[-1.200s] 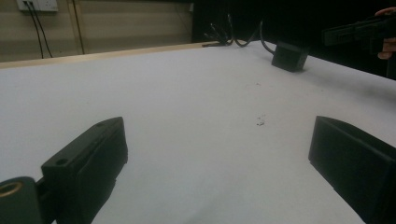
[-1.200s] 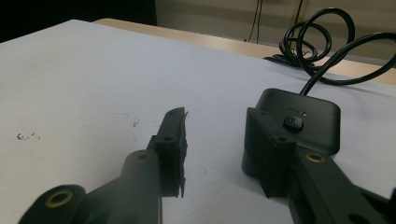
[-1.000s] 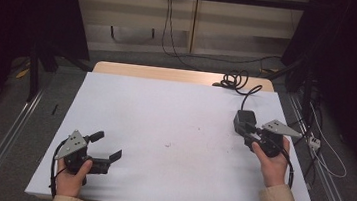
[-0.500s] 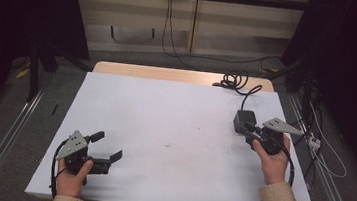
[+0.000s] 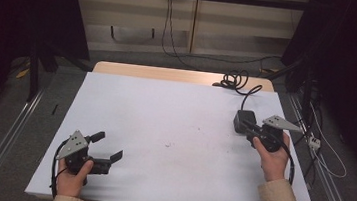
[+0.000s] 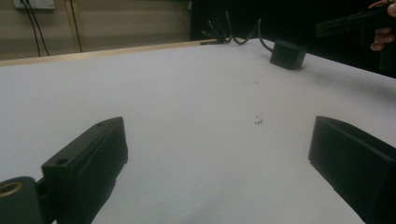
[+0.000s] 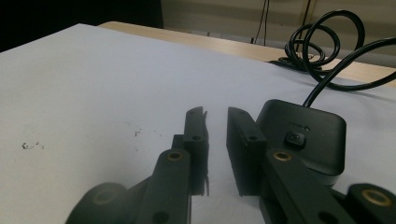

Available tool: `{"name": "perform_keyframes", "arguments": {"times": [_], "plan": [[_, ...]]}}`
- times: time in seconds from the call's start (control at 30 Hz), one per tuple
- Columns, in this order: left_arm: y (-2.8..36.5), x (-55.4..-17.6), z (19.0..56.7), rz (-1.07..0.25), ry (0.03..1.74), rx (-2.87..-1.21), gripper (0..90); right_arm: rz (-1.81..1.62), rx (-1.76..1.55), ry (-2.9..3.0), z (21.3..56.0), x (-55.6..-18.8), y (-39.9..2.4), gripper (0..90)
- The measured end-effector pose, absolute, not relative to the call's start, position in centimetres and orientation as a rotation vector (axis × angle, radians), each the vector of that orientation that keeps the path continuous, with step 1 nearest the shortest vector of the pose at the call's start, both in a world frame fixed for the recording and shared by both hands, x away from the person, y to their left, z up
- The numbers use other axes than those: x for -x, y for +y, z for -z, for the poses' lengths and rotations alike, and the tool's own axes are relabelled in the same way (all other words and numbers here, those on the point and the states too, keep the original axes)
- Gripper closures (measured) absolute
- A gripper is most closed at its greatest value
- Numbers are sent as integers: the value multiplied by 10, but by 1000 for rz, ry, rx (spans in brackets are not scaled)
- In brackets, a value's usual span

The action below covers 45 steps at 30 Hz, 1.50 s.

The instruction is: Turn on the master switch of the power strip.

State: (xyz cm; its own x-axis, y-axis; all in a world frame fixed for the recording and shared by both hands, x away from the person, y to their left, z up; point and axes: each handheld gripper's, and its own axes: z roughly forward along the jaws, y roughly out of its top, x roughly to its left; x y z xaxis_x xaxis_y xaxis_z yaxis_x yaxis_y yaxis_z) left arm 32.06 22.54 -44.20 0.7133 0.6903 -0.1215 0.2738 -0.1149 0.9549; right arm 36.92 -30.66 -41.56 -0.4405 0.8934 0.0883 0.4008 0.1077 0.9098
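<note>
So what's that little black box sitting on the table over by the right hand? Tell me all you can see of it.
The black box is a small, squarish block with rounded edges and a matte, plastic-looking shell. Its top carries a small button and a faint marking too blurred to read. It lies flat on the white table, near the far right side. A thick black cable leaves its far side and coils at the table's back edge. The right gripper, fingers nearly closed, sits just beside it, gripping nothing.
</note>
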Motion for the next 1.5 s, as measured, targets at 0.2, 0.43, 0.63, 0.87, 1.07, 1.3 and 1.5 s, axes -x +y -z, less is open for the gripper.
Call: {"name": "perform_keyframes", "arguments": {"times": [0.2, 0.43, 0.63, 0.87, 1.07, 1.3, 1.5], "plan": [[225, -321, 442, -424, 779, -1695, 42, -1321, -1265, 1903, 414, -373, -307, 817], [225, -321, 442, -421, 777, -1695, 42, -1321, -1270, 1909, 414, -377, -307, 828], [224, -321, 442, -421, 776, -1695, 42, -1314, -1262, 1922, 415, -380, -307, 834], [224, -321, 442, -419, 779, -1698, 41, -1317, -1264, 1924, 413, -383, -308, 849], [223, -321, 442, -424, 775, -1703, 41, -1319, -1261, 1927, 411, -385, -310, 857], [223, -321, 442, -424, 775, -1702, 42, -1320, -1268, 1923, 411, -388, -312, 863], [222, -321, 442, -422, 777, -1701, 42, -1316, -1275, 1926, 411, -391, -314, 882]]}}
